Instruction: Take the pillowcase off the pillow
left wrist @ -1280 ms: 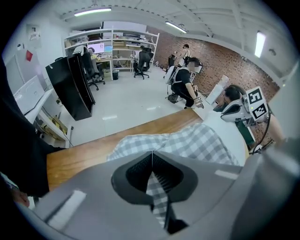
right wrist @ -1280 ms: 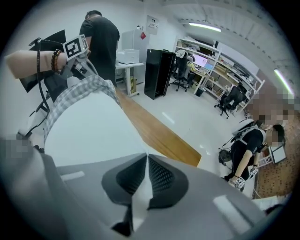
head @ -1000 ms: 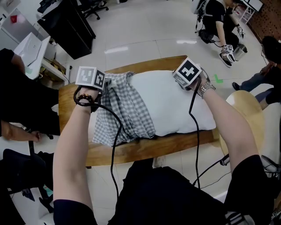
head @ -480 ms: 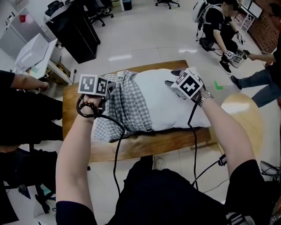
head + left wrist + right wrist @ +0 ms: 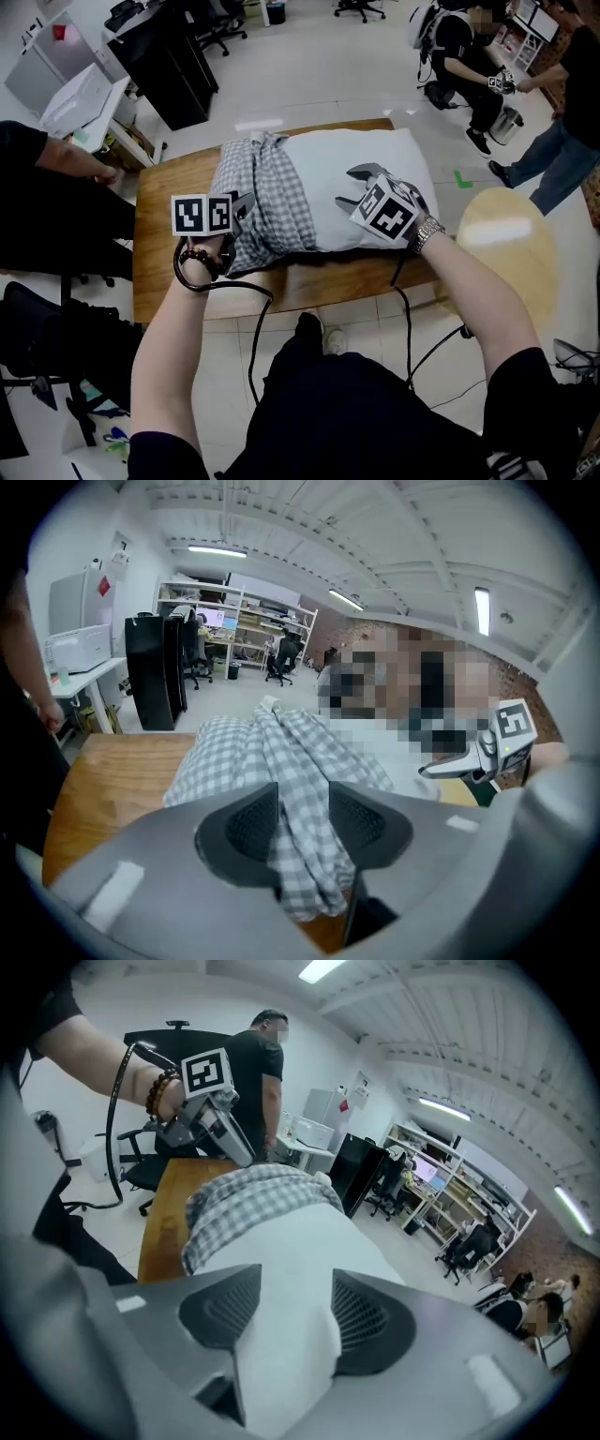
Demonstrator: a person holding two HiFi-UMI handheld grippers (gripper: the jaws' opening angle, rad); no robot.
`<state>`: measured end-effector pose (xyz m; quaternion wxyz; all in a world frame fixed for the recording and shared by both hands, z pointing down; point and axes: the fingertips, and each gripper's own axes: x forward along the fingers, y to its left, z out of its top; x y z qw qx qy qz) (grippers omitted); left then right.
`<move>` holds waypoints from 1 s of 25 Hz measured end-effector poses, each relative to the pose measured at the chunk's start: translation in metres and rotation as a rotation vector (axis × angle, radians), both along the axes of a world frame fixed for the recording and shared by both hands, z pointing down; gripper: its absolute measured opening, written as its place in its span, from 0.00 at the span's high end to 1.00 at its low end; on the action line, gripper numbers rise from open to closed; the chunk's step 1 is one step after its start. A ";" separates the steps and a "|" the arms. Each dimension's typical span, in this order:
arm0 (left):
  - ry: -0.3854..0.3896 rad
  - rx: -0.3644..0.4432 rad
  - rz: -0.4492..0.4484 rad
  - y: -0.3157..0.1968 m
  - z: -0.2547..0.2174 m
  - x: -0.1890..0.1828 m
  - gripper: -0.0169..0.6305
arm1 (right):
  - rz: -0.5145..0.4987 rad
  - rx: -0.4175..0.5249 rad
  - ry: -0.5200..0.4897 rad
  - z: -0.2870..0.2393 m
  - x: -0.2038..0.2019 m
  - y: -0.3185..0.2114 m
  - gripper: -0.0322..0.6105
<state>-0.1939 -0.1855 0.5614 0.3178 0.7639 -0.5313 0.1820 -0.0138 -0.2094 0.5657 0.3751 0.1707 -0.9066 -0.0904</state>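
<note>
A white pillow lies on the wooden table. A grey checked pillowcase is bunched over its left end. My left gripper is at the near left edge of that fabric. Its jaws have just been opening, and in the left gripper view checked cloth shows in the gap without being pinched. My right gripper hovers over the bare pillow with its jaws spread. They too have just been opening, and in the right gripper view the white pillow lies between them.
A round wooden stool stands right of the table. One person is close at the left edge, and others are at the far right. A black cabinet stands behind. Cables hang from both grippers toward me.
Both grippers have come back from the pillow's far edge toward its near side and let go. Their jaws now stand apart. The pillowcase is bunched more tightly at the left.
</note>
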 end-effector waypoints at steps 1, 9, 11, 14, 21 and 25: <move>0.010 0.009 -0.013 0.007 0.003 0.002 0.71 | -0.005 0.009 0.002 0.002 0.001 0.007 0.58; 0.082 0.041 -0.117 0.053 0.040 0.021 0.71 | -0.040 0.100 0.043 0.039 0.003 0.051 0.54; 0.090 0.042 -0.137 0.061 0.051 0.026 0.71 | -0.039 0.130 0.055 0.050 0.003 0.058 0.52; 0.099 0.029 -0.162 0.067 0.065 0.034 0.70 | -0.036 0.190 0.066 0.061 0.003 0.063 0.51; 0.072 -0.012 -0.278 0.073 0.106 0.034 0.70 | -0.050 0.320 0.141 0.092 -0.005 0.066 0.46; 0.091 -0.045 -0.352 0.074 0.124 0.027 0.70 | -0.044 0.366 0.205 0.113 -0.009 0.058 0.44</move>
